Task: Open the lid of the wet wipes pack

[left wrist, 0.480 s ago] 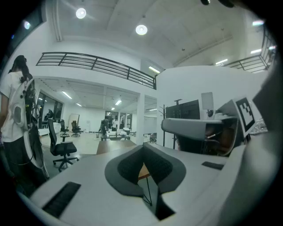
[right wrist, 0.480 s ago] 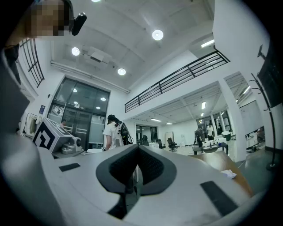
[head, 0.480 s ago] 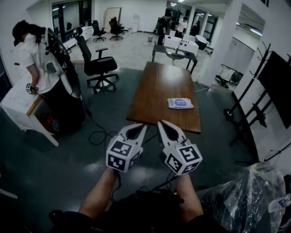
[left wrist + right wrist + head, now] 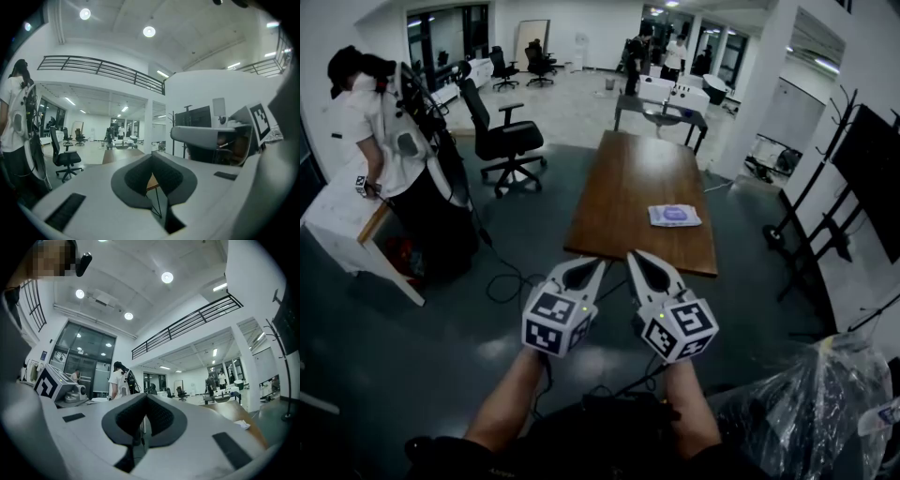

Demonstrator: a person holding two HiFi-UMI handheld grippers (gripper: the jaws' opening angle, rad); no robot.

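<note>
The wet wipes pack (image 4: 674, 215), white with a purple lid, lies flat near the right front corner of the long wooden table (image 4: 633, 183). Both grippers hang in the air in front of the table's near edge, well short of the pack. My left gripper (image 4: 598, 263) is shut with nothing in it, and my right gripper (image 4: 633, 255) beside it is shut and empty too. In the right gripper view the closed tips (image 4: 146, 397) point level into the room, with the pack (image 4: 242, 424) small at the right. The left gripper view shows its tips (image 4: 152, 157) pressed together.
A person in a white shirt (image 4: 380, 122) stands at a white desk (image 4: 342, 220) to the left. A black office chair (image 4: 502, 136) is left of the table. Cables (image 4: 502, 281) lie on the floor, a plastic bag (image 4: 816, 403) sits lower right, and a black screen stand (image 4: 872, 178) is at the right.
</note>
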